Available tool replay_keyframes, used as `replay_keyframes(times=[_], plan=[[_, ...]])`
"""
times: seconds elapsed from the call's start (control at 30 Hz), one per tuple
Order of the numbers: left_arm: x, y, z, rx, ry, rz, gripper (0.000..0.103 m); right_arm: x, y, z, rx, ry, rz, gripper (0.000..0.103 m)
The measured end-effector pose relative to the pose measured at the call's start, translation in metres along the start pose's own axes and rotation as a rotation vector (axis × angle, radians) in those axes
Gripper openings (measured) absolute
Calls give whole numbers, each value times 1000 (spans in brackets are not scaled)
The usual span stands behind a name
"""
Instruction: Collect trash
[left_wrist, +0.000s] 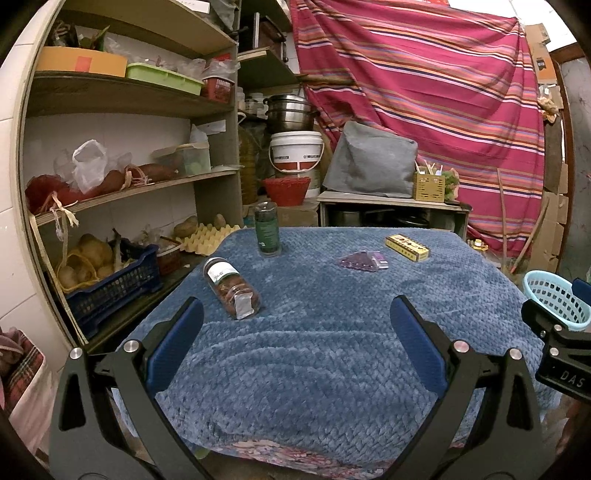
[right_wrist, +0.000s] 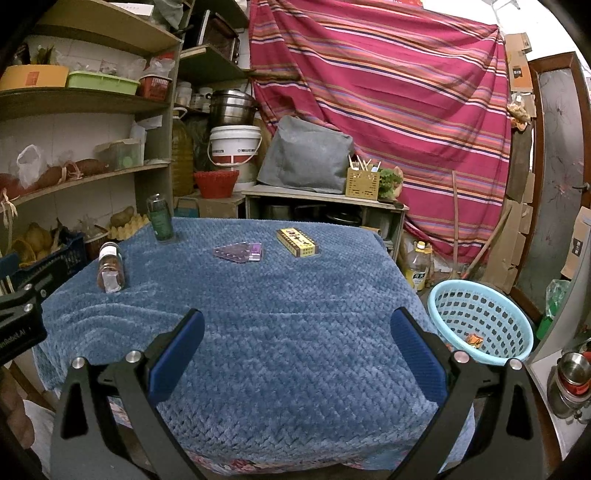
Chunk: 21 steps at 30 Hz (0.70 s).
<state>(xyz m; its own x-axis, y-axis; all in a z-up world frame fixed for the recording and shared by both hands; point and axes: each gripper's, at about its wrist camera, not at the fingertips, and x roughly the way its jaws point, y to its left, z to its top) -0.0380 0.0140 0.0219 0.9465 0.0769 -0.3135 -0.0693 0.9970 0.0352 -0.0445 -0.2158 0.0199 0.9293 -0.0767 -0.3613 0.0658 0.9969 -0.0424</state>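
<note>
The left hand-held gripper (left_wrist: 295, 317) hangs over the near edge of the table (left_wrist: 332, 350), its blue fingers spread wide with nothing between them. The right hand-held gripper (right_wrist: 295, 325) is likewise released and empty above the near edge. Ahead of the left one, toward the left edge, a clear jar (left_wrist: 232, 288) lies on its side. A dark green bottle (left_wrist: 266, 229) stands upright at the far left corner. Near the far edge lie a purple plastic wrapper (right_wrist: 238, 253) and, just beside it, a yellow box (right_wrist: 297, 242). Off the right edge sits a light blue basket (right_wrist: 480, 325) holding a small scrap (right_wrist: 474, 339).
</note>
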Motion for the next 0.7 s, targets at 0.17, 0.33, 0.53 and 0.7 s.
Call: replay_keyframes(times=[0.17,0.33,0.53,0.7], plan=[[1,1,0,1,0,-2,98,0,1,0,-1,-1,-1,98],[0,1,0,0,0,1,98,-1,0,0,-1,2,0,98],[0,1,0,-1,1,-1,98,-2,-4,-2,-2,1,-3,98],[-1,1,0,-2,1,0,98,-2,-4,-2,-6,1,-4,99]])
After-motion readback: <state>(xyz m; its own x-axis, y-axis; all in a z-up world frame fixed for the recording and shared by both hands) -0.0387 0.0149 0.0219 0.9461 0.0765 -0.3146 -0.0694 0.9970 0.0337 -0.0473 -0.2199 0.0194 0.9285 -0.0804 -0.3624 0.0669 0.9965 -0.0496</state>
